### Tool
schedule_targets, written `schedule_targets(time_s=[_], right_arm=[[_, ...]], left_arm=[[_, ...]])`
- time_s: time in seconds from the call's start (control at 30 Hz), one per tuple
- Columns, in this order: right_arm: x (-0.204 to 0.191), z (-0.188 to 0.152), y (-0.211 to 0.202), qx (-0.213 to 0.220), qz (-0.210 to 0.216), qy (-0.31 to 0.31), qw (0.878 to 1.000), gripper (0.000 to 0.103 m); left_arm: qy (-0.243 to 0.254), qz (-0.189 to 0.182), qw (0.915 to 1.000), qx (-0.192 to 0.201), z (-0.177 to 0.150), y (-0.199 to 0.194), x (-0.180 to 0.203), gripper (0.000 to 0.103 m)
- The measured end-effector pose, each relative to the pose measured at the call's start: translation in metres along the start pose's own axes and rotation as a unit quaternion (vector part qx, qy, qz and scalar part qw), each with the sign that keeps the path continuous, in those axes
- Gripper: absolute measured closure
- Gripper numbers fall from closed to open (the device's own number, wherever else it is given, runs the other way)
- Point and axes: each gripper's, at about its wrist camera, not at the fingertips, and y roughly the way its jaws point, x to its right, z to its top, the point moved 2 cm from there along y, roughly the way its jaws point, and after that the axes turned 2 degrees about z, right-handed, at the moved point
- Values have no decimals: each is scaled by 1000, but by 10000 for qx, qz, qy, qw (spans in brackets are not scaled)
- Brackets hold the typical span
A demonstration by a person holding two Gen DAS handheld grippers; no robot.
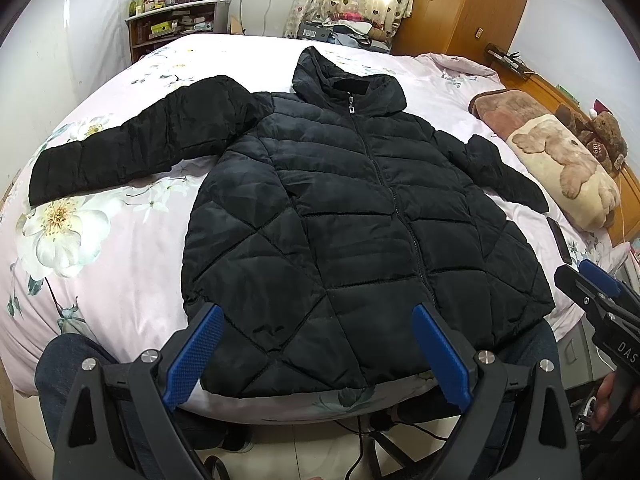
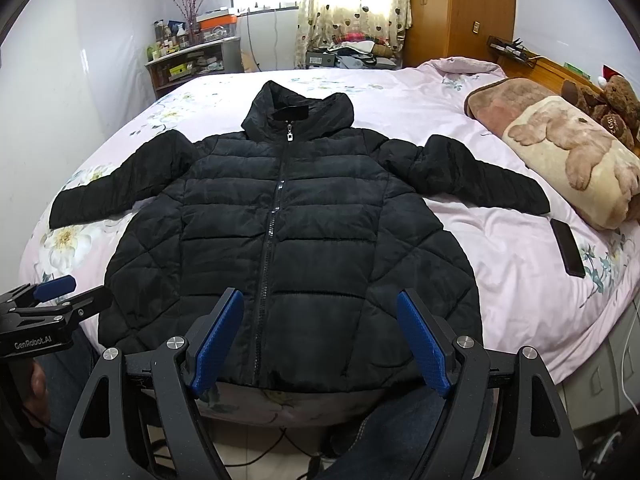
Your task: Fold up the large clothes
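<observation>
Over the bed (image 2: 500, 240), both claws (image 1: 316, 324) (image 2: 320, 312) hover spread above the jacket (image 2: 280, 240) hem.

Matt quilted jacket (image 2: 288, 240), smooth cotton bedsheet (image 2: 500, 240)

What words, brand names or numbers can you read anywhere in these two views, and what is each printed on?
"GenRobot.AI": on the black body of the left gripper.
"DAS", cut off by the frame edge: on the black body of the right gripper.
"189", partly hidden: on the brown teddy bear.
Labels on the cluttered wooden shelf: too small to read.
</observation>
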Motion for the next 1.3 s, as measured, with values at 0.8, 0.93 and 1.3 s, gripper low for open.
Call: schedule_targets(time_s=[0.8, 0.93, 1.3], right_arm=[[-2, 1, 2, -22, -8, -7, 10000, 24], [-1, 4, 4, 1, 0, -32, 10000, 24], [-12, 41, 34, 36, 88, -277, 9996, 24]], left_arm=[[-66, 8, 10000, 24, 4, 0, -6, 7], [-49, 168, 9997, 151, 12, 1, -12, 7], [-154, 527, 9980, 307, 47, 22, -46, 7]])
